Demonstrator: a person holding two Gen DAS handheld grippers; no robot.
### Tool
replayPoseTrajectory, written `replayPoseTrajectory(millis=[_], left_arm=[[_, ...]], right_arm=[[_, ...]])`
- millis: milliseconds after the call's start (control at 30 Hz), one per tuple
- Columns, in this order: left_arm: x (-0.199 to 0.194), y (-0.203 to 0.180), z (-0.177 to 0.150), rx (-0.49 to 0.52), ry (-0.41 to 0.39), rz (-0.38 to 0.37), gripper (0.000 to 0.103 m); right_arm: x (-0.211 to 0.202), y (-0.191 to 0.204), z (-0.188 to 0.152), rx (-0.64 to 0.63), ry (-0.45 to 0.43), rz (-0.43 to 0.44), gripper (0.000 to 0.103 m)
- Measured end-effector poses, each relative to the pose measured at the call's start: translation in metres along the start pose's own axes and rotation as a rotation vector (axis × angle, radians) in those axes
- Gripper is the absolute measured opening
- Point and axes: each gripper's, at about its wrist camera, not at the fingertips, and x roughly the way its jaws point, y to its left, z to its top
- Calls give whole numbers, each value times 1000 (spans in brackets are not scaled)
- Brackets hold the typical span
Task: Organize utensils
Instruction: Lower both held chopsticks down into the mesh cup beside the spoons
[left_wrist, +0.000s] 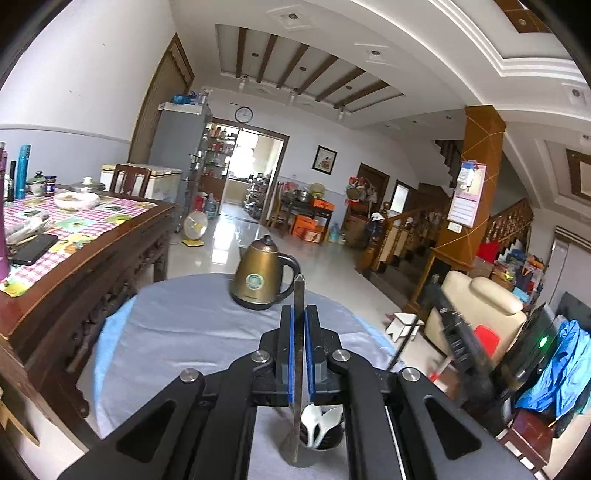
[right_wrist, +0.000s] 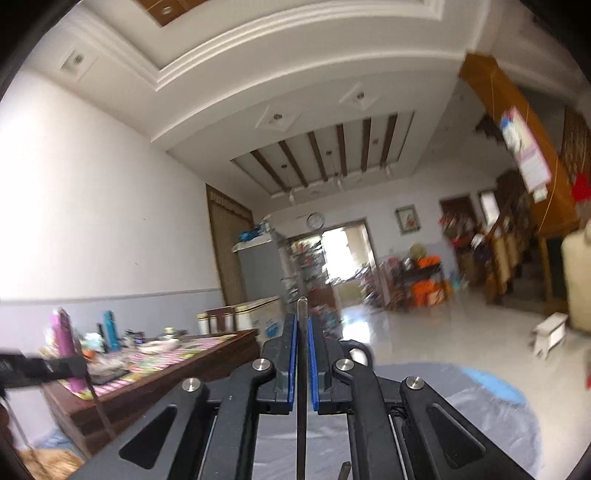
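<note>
1. Utensil (left_wrist: 297, 373) sits clamped between the blue pads of the left gripper (left_wrist: 299, 314), low in the centre of the left wrist frame. It is a thin metal piece seen edge-on, its pointed tip rising past the fingertips and its wider end hanging below the jaws at the bottom edge.
2. Just right of that lower end, at the bottom centre, a dark holder (left_wrist: 321, 432) stands with white spoons (left_wrist: 317, 422) in it.
3. In the right wrist frame, the right gripper (right_wrist: 302, 321) is clenched on a second utensil (right_wrist: 301, 369), a slim dark strip running from the bottom edge up through the blue pads, its tip just clear of the fingertips.
4. Both grippers hang over a round table with a pale blue-grey cloth (left_wrist: 192, 317), which fills the lower middle of the left frame.
5. Further back on the cloth, centre frame, stands a bronze kettle (left_wrist: 264, 275) with its black handle to the right.
6. At the left of the left frame is a wooden table (left_wrist: 122, 236) with a checked cloth, carrying a phone (left_wrist: 33, 249), a bowl (left_wrist: 75, 201) and bottles.
7. At the right edge a cream armchair (left_wrist: 484, 306) stands on the tiled floor.
8. Far off, upper centre, a wall clock (left_wrist: 243, 114) hangs above a doorway.
</note>
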Motion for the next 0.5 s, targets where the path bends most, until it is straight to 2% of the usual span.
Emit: replayPoseTrajectory(millis=[67, 233, 333, 500], left_arm=[[5, -3, 1, -4, -14, -8, 5], [23, -6, -1, -35, -26, -20, 5], [32, -7, -6, -43, -33, -12, 5], [51, -13, -22, -51, 0, 8, 5]], right_arm=[[3, 11, -8, -37, -16, -20, 6], [15, 25, -30, -66, 29, -21, 6], [17, 18, -38, -66, 58, -25, 6], [11, 5, -47, -49, 81, -32, 6]])
